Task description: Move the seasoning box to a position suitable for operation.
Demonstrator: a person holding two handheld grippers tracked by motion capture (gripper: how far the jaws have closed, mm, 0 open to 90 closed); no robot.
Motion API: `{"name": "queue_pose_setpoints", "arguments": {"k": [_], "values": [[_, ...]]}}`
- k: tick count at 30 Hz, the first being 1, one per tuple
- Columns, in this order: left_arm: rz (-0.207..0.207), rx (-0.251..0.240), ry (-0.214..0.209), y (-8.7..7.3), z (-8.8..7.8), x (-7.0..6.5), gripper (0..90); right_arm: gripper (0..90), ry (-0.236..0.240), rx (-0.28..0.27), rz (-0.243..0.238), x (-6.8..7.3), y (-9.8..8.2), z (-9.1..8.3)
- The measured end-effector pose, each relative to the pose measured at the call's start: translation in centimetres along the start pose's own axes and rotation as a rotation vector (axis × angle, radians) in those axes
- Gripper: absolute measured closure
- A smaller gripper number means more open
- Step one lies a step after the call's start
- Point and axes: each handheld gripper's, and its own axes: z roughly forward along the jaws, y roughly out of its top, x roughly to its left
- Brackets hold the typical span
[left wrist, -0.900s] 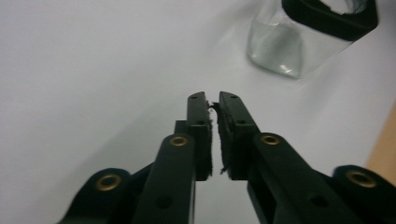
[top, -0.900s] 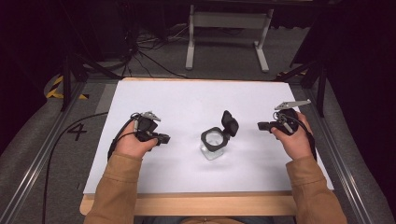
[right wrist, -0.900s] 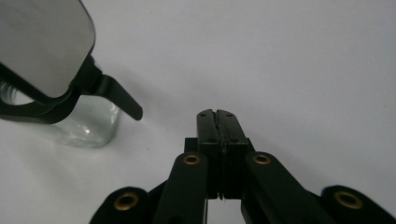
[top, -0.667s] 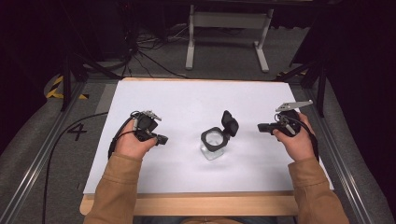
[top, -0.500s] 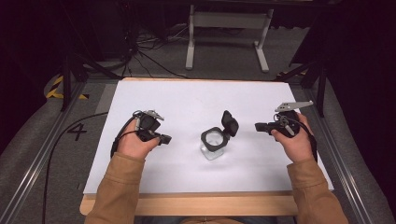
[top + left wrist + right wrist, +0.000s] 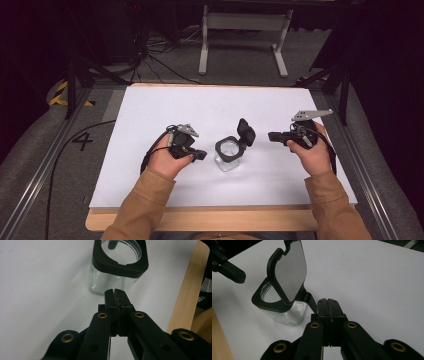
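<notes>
A small clear jar (image 6: 228, 158) with a black square collar stands on the white table top (image 6: 150, 105) near the middle. Its hinged black lid (image 6: 246, 132) is flipped up and stands open. My left gripper (image 6: 202, 155) is shut just left of the jar, tips a short way from the glass (image 6: 110, 282). My right gripper (image 6: 272, 135) is shut to the right of the lid, empty, close to the hinge (image 6: 308, 296). In the right gripper view the lid (image 6: 290, 270) rises over the jar (image 6: 284, 313); the left gripper's jaws show at top left.
The white sheet lies on a wooden table whose front edge (image 6: 200, 220) runs along the bottom. Metal rails (image 6: 35, 185) flank the table on both sides. A white stand (image 6: 245, 22) and cables sit on the floor beyond the far edge.
The left gripper has drifted slightly right toward the jar. The right gripper has barely moved. The jar and its lid stand as before.
</notes>
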Motion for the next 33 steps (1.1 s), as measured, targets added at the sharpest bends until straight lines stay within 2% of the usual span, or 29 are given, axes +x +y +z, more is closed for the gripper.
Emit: {"name": "queue_pose_setpoints", "arguments": {"k": [3, 10, 14, 17, 18, 21, 23, 28, 31, 33], "values": [[0.009, -0.013, -0.016, 0.2, 0.9, -0.4, 90.0, 90.0, 0.010, -0.008, 0.003, 0.2, 0.0, 0.0], [0.030, 0.018, -0.036, 0.4, 2.9, -1.3, 90.0, 90.0, 0.027, -0.034, -0.002, 0.7, 0.1, 0.2], [0.042, 0.002, -0.040, 0.5, 3.5, -1.7, 90.0, 90.0, 0.066, -0.103, -0.006, 1.3, 0.3, 0.2], [0.047, -0.001, -0.047, 0.5, 3.9, -1.8, 90.0, 90.0, 0.058, -0.125, -0.032, 1.9, 0.5, 0.2], [0.054, 0.016, -0.049, 0.6, 4.0, -1.8, 90.0, 90.0, 0.058, -0.130, -0.040, 2.1, 0.5, 0.3], [0.066, 0.035, -0.036, 0.6, 4.3, -1.9, 90.0, 90.0, 0.065, -0.126, -0.045, 2.5, 0.6, 0.5], [0.063, 0.031, -0.034, 0.6, 4.4, -1.9, 90.0, 90.0, 0.059, -0.135, -0.052, 2.7, 0.6, 0.6], [0.062, 0.027, -0.036, 0.6, 4.3, -1.7, 90.0, 90.0, 0.055, -0.216, -0.035, 3.2, 0.9, 0.4], [0.070, 0.034, -0.031, 0.5, 4.3, -1.6, 90.0, 90.0, 0.056, -0.225, -0.042, 3.6, 1.5, 0.6], [0.071, 0.036, -0.031, 0.6, 4.3, -1.6, 90.0, 90.0, 0.025, -0.219, -0.068, 4.1, 1.7, 0.8]]}}
